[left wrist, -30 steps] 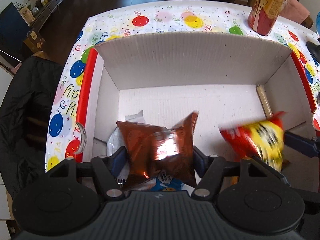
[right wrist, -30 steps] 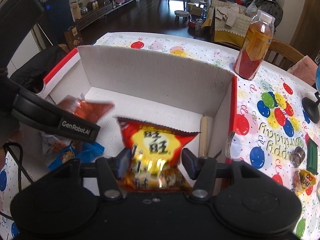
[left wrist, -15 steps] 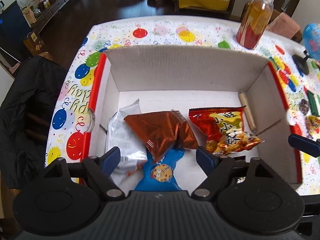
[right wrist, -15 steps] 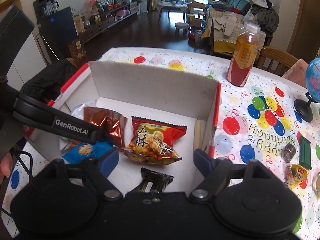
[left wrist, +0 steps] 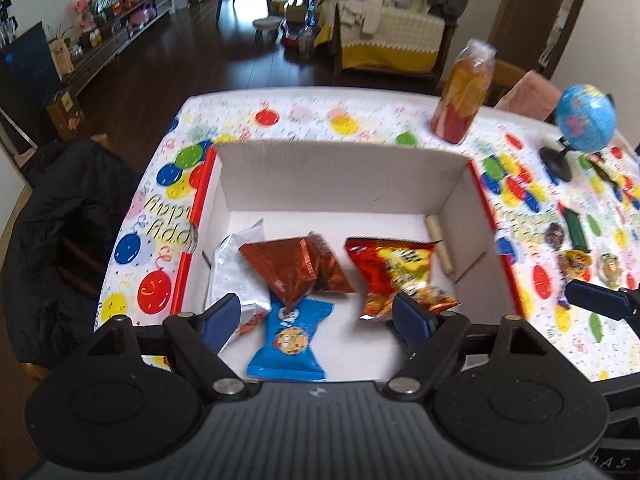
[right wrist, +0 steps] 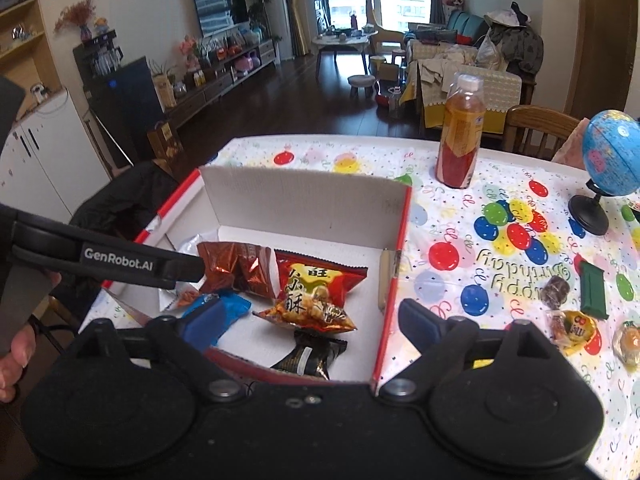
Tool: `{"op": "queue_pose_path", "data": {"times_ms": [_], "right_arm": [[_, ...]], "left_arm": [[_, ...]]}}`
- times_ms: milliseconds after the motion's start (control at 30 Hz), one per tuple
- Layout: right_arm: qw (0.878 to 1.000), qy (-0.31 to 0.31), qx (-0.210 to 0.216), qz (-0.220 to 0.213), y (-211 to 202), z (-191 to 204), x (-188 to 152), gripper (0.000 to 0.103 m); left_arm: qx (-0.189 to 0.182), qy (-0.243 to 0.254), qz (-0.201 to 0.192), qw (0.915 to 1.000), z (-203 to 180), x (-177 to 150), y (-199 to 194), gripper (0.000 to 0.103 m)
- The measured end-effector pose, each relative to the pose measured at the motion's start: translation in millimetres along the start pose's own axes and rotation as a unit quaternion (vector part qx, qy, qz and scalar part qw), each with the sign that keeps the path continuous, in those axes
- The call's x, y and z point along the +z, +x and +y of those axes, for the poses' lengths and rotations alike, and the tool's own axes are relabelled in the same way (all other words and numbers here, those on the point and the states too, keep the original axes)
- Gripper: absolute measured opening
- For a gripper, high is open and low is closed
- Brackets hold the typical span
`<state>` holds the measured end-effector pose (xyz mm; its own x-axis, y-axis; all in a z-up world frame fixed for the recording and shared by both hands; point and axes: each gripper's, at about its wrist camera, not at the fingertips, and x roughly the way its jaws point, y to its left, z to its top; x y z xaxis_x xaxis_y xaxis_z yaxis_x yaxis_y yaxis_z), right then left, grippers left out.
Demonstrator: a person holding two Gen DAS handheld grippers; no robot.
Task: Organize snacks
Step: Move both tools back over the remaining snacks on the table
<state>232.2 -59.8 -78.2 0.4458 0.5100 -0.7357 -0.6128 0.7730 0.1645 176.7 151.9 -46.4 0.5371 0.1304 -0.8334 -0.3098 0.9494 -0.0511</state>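
Left gripper [left wrist: 316, 320]: let go of the brown packet [left wrist: 298, 268]; jaws wide, empty.
Right gripper [right wrist: 308, 320]: jaws opening, empty; red packet [right wrist: 316, 292] dropped.
Both packets: now lying in the cardboard box [left wrist: 344, 176].
Tablecloth [right wrist: 500, 264]: loose sweets beside box.

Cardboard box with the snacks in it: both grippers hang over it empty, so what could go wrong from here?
1. The right gripper, jaws opening with nothing between them, hangs over the cardboard box's red-edged side wall; swinging toward the loose candies could clip it.
2. The tea bottle and globe stand upright nearby and could topple.
3. The brown packet leans on the silver bag and may slide.
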Motion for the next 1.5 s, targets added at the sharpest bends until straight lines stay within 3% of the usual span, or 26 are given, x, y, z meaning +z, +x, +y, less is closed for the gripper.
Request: {"op": "queue_pose_path", "data": {"times_ms": [333,500,600,833,1133,1500], "right_arm": [[0.999,0.031,0.006,-0.042,-50.8,-30.8,-12.1,0.103],[0.996,0.065,-0.015,-0.061,-72.0,-65.7,-23.1,0.103],[0.994,0.079,-0.031,-0.071,-82.0,-88.9,-31.5,0.103],[0.99,0.096,-0.069,-0.082,-101.1,-144.0,-50.6,0.103],[0.984,0.107,-0.119,-0.079,-116.0,-223.1,-67.6,0.103],[0.984,0.116,-0.128,-0.05,-99.7,-307.1,-86.7,0.099]], "left_arm": [[-0.044,0.002,-0.047,0.9979,-37.2,-8.2,-39.6,0.087],[-0.074,0.011,-0.062,0.9953,-66.1,-12.0,-46.4,0.09],[-0.093,0.021,-0.073,0.9928,-86.6,-14.5,-47.3,0.103],[-0.125,0.057,-0.092,0.9862,-148.8,-18.8,-47.0,0.103],[-0.129,0.081,-0.079,0.9852,-231.6,-15.3,-22.8,0.103],[-0.115,0.112,-0.044,0.9861,-309.5,-13.4,29.5,0.103]]}}
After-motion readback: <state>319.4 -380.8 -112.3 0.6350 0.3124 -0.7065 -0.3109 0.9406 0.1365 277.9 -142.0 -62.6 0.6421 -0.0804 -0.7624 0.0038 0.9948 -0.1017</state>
